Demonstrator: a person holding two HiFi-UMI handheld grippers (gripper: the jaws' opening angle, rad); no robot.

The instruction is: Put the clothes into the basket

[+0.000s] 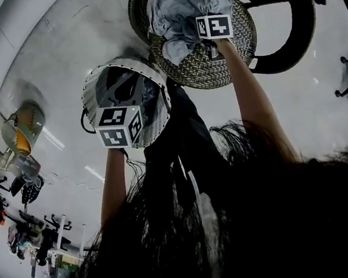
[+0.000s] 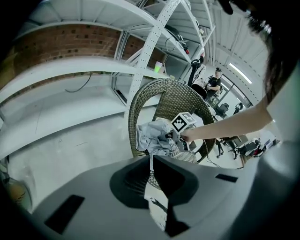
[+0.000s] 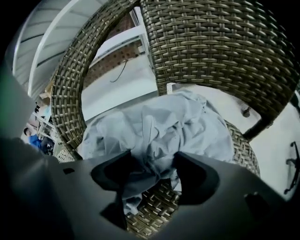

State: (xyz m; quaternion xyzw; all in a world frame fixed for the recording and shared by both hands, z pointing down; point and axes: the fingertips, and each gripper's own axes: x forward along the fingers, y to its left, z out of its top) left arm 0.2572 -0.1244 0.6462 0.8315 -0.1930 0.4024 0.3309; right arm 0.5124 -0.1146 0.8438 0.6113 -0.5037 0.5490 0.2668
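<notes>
Pale floor (image 1: 57,87), brick wall (image 2: 61,42), basket (image 1: 154,109), clothes (image 1: 175,13) on wicker chair (image 1: 285,16)

Grippers: two, left gripper (image 2: 151,161) and right gripper (image 3: 153,164). Basket (image 1: 124,61): one. Wicker chair (image 1: 216,71): one. Clothes (image 1: 172,13): one pale grey heap (separate pieces impossible to count, all crumpled together). Forearms: two, left forearm (image 1: 112,182) and right forearm (image 1: 252,98).
</notes>
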